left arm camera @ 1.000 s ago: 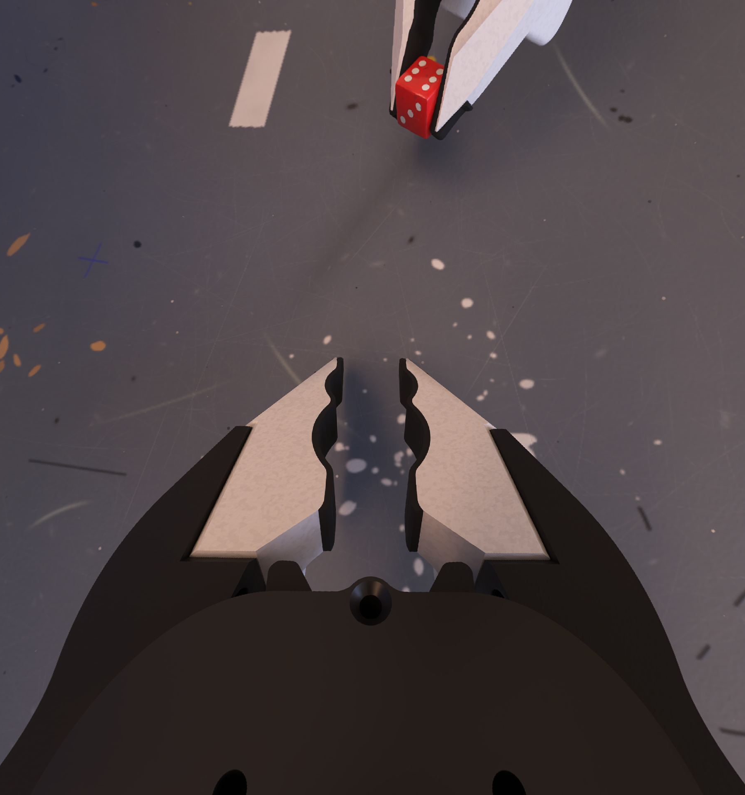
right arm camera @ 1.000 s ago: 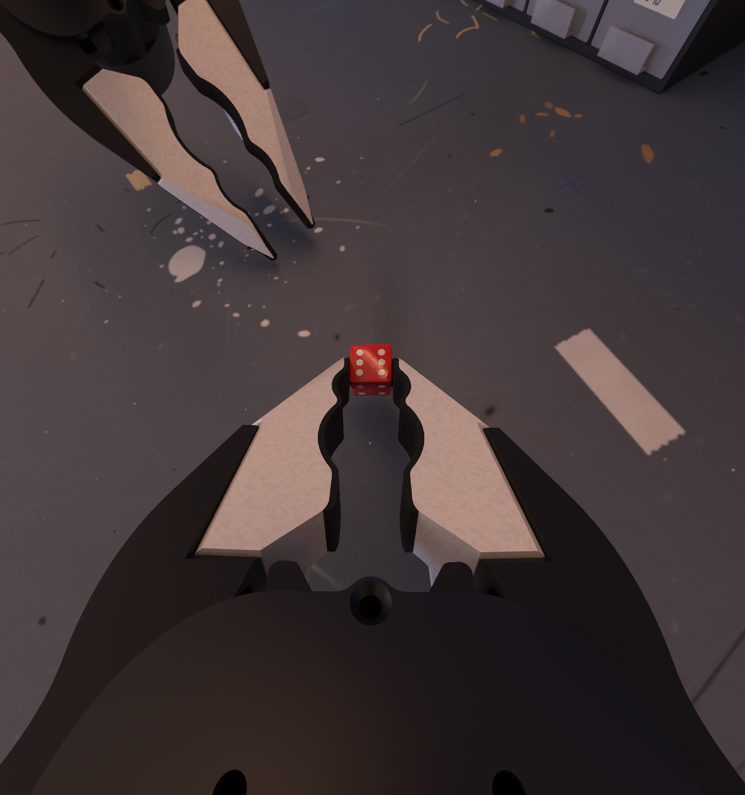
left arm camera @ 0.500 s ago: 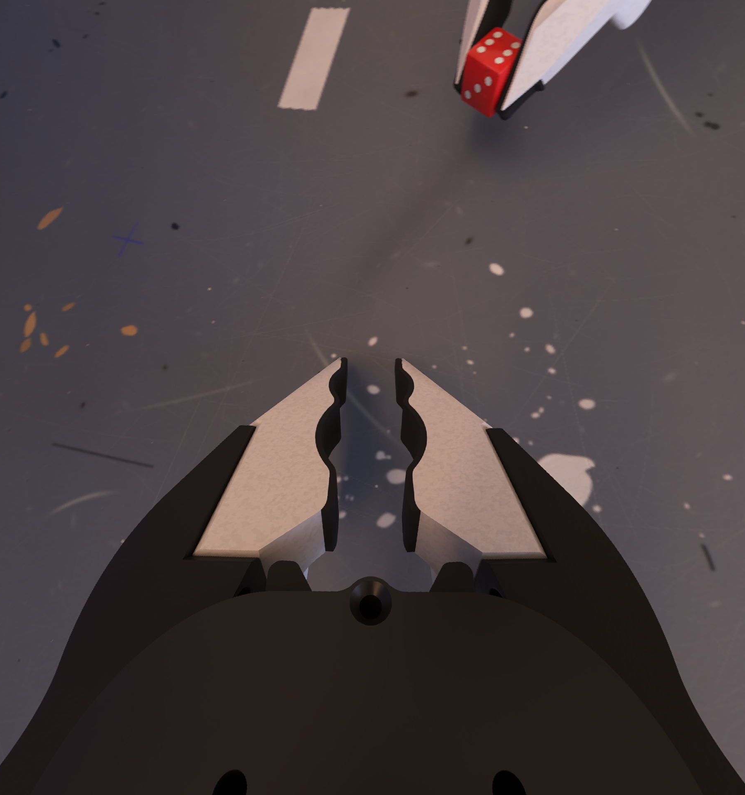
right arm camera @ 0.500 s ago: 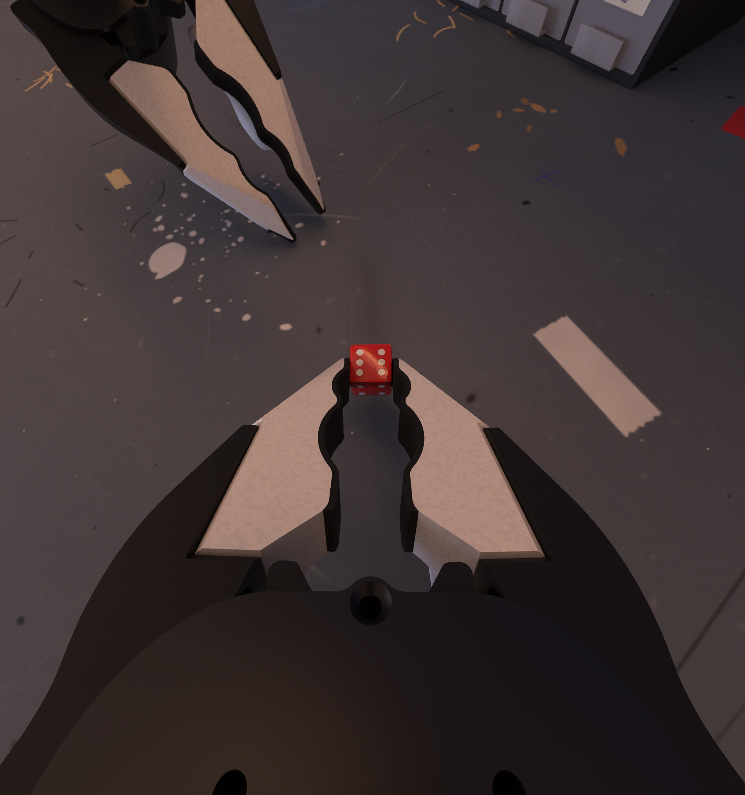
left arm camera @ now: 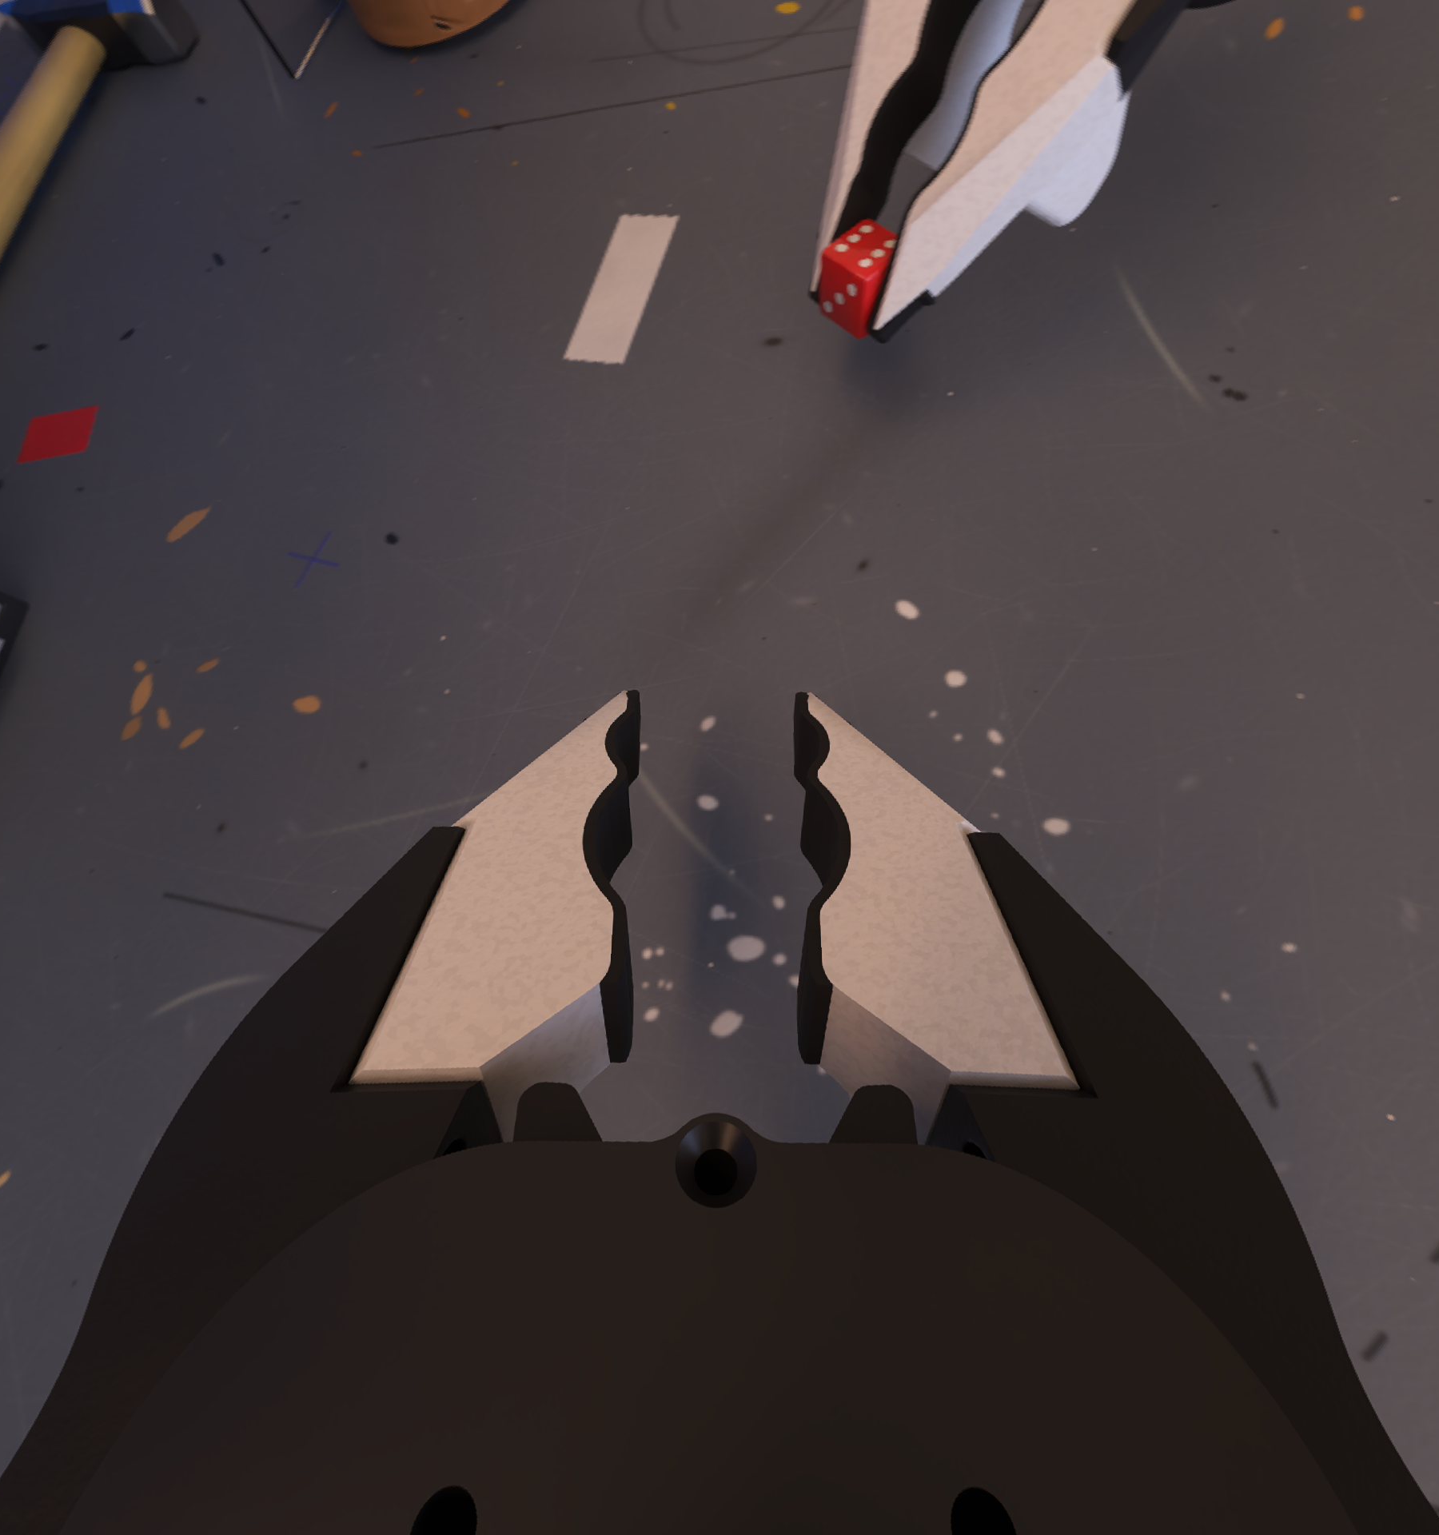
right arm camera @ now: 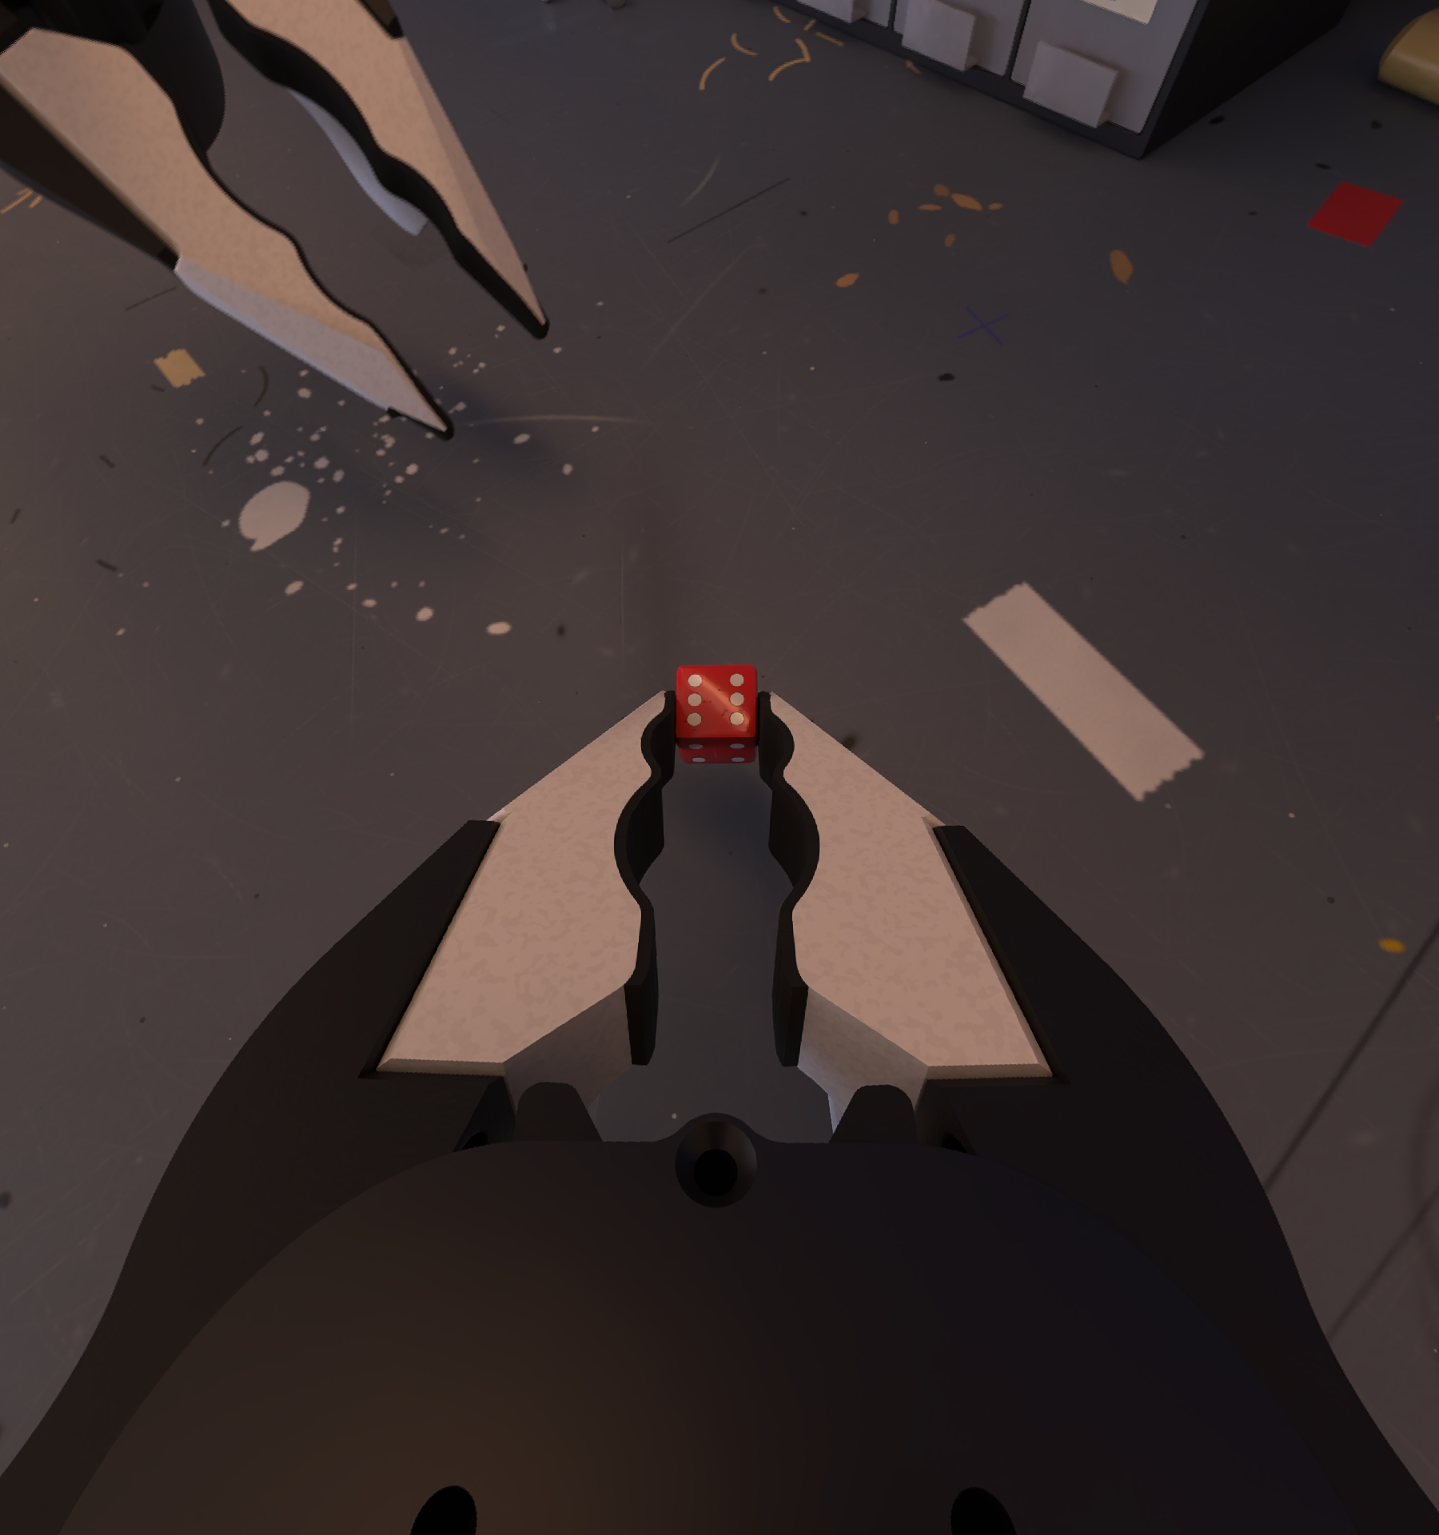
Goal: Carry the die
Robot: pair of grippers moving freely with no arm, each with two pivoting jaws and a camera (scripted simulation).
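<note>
A small red die (right arm camera: 715, 702) with white pips sits pinched between the tips of my right gripper (right arm camera: 715, 706), held above the dark grey floor. In the left wrist view the die (left arm camera: 853, 274) shows at the upper right, clamped in the right gripper (left arm camera: 853, 311). My left gripper (left arm camera: 716, 706) is open and empty, low over white paint specks. In the right wrist view the left gripper (right arm camera: 496, 378) hangs at the upper left, apart from the die.
A strip of pale tape (left arm camera: 621, 289) (right arm camera: 1082, 689) lies on the floor. A red square mark (left arm camera: 58, 433) (right arm camera: 1356, 213), a hammer (left arm camera: 27, 141), an orange-brown object (left arm camera: 425, 18) and a dark drawer unit (right arm camera: 1057, 66) lie around the edges.
My left gripper has opened wider and pulled back, so more floor and the hammer show. The right gripper still holds the die and has drifted slightly over the floor.
</note>
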